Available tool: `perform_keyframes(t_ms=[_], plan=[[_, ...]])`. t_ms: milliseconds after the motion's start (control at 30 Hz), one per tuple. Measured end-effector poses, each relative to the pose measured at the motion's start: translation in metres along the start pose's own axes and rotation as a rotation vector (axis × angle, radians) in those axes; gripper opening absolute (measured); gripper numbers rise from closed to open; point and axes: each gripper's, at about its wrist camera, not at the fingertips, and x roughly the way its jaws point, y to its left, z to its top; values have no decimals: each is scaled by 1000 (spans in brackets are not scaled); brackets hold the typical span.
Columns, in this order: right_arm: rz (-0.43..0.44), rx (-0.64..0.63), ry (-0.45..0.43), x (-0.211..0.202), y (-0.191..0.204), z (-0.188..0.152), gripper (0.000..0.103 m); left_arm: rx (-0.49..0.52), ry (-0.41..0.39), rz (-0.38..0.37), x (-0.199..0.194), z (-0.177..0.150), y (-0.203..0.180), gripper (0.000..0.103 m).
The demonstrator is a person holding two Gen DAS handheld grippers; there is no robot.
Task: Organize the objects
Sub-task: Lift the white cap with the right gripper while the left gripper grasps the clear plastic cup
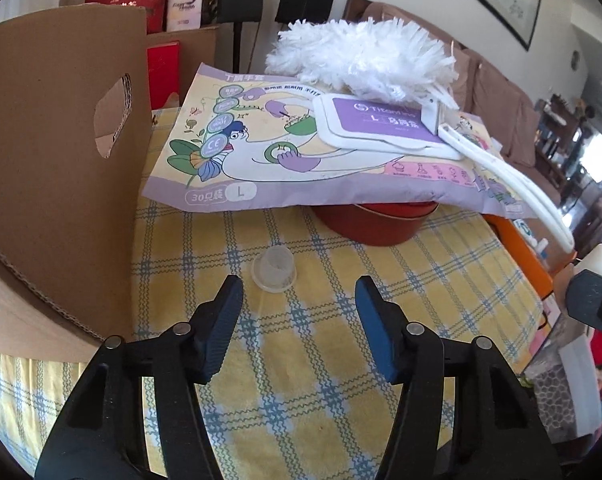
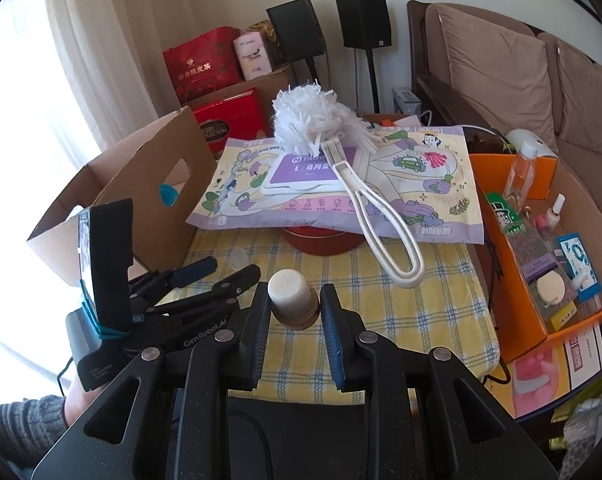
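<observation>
Checked tablecloth (image 1: pixel 341 280) fills the lower half of both views; yellow with blue lines, work surface for the sort.

Brown cardboard box (image 1: pixel 53 168) at left of the left wrist view, open top, handle cut-out facing in. Probably one sorting bin. Orange box (image 2: pixel 513 240) at right of the right wrist view already holds bottles, packets and a round pad, so it reads as the bin for small toiletries.

Glove pack (image 1: pixel 301 152), purple and yellow, lies centre frame, perched on a red bowl (image 1: pixel 381 224) and overhanging it. On top sit a flat purple-labelled pouch (image 1: pixel 381 120) and a white duster (image 1: pixel 365 56), its looped handle hanging off the lower right edge. Stacked like a dump pile, not yet sorted.

Candle (image 2: pixel 289 292), cream cylinder on a wooden base, low centre of the right wrist view. Right gripper (image 2: pixel 295 304) has narrow jaws with pads against its sides: held, seemingly lifted for a bin.

Small clear plastic cup (image 1: pixel 273 270), upside down on the cloth, just ahead of the left gripper (image 1: pixel 297 292). Jaws half open, nothing between them, cup apart from the pads. Tool slants down toward it; looks like the next pick. A grey sleeve (image 2: pixel 17 420) at lower left of the right wrist view holds that tool.
</observation>
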Motion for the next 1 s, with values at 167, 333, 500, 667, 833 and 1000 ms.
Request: perform_keyframes(t_ms=[167,333,500,667,833,1000], plan=[[6,10,13,8,-1,-3,25,8,-18,55,9,5,-4,54],[11,10,19,11,0,-4,25,-30,4,90,23,13,2,47],[14,6,23,13,2,-3,25,-26,-7,97,26,17,7,23],[16,1,19,13,4,0,25,-15,-9,29,17,12,7,23],[15,-14,8,10,8,6,25,20,-24,-72,-14,11,0,23],[18,-37,-7,6,13,13,25,30,-60,-137,-50,20,-1,23]])
